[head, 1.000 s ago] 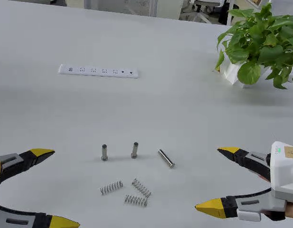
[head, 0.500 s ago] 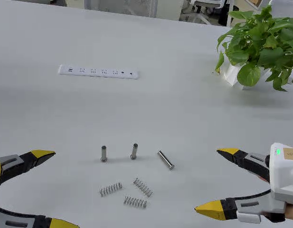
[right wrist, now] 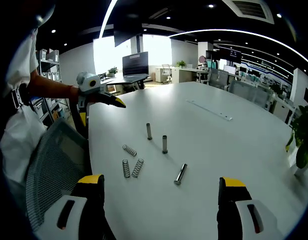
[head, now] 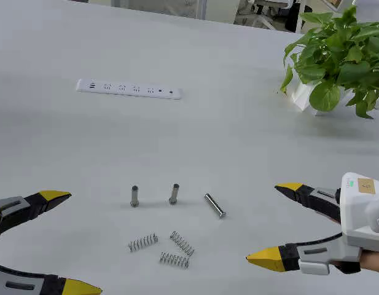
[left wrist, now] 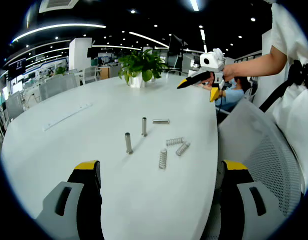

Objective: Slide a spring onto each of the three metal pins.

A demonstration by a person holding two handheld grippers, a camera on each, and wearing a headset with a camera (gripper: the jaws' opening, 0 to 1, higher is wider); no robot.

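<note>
Both claws gape, empty: your left claw (head: pixel 69 241) near left, your right claw (head: pixel 268 222) near right on the desk (head: pixel 238 135). Three springs (head: pixel 182 243) lie flat between them, just nearer than the pins. Two upright pins (head: pixel 174 193) stand side by side. The third pin (head: pixel 215 205) lies flat, long axis far-left to near-right, closest to your right claw. The leftmost spring (head: pixel 144 242) runs roughly left-right, toward your left claw.
</note>
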